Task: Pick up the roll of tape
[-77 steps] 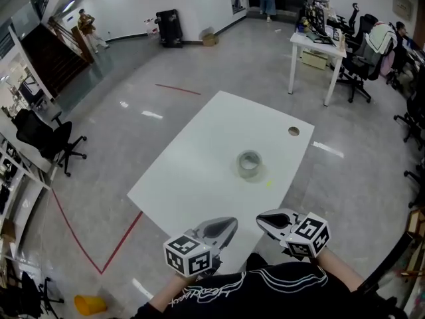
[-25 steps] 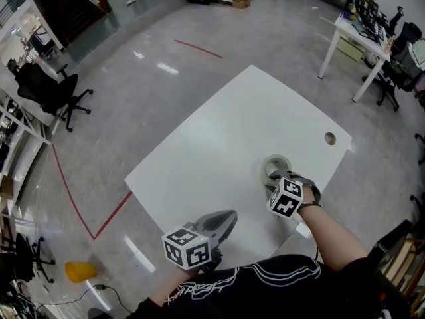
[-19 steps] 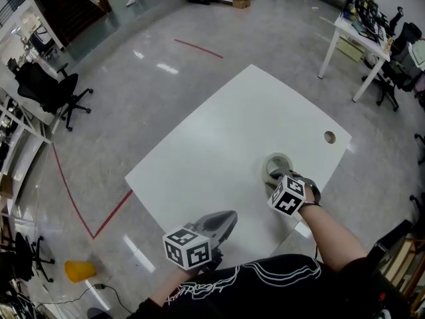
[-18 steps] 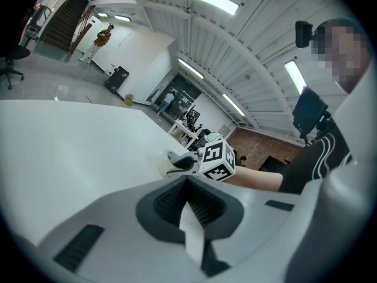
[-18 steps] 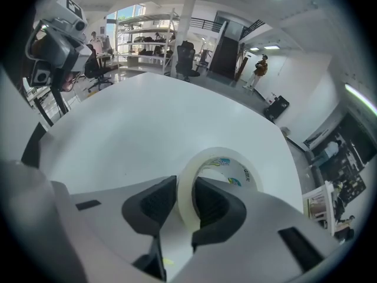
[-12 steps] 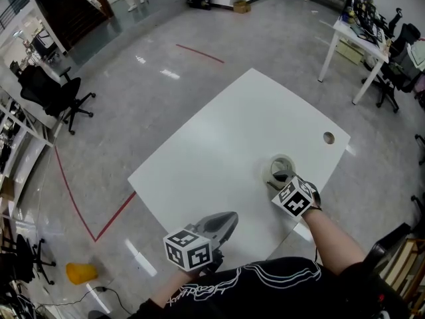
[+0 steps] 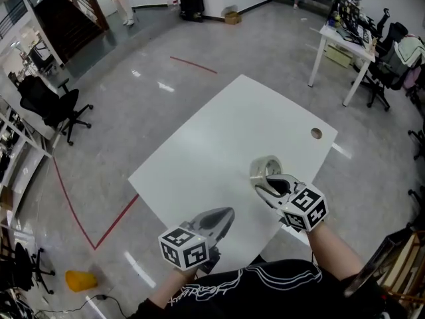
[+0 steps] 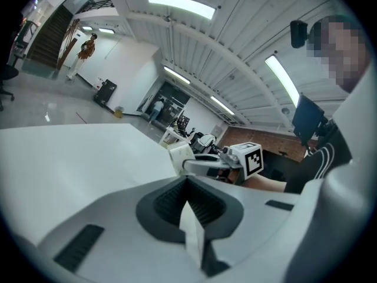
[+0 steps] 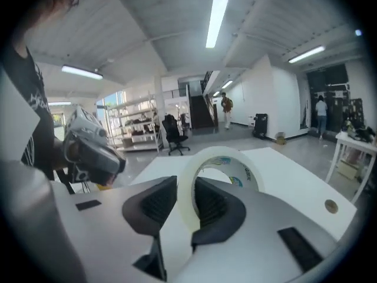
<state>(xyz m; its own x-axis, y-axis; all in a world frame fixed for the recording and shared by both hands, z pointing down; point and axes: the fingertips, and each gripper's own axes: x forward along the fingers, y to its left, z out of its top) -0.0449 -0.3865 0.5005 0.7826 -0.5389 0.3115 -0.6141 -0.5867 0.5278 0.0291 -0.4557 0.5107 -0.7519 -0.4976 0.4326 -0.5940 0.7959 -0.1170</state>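
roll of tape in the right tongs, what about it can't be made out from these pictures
- Right gripper view: the lower arc of the pale translucent roll of tape is hidden between the dark pads of the right tongs. The print inside its core is too small to read.
- Head view: its near side is covered by those tongs.
- Left gripper view: it is tiny and far off, so no detail shows.
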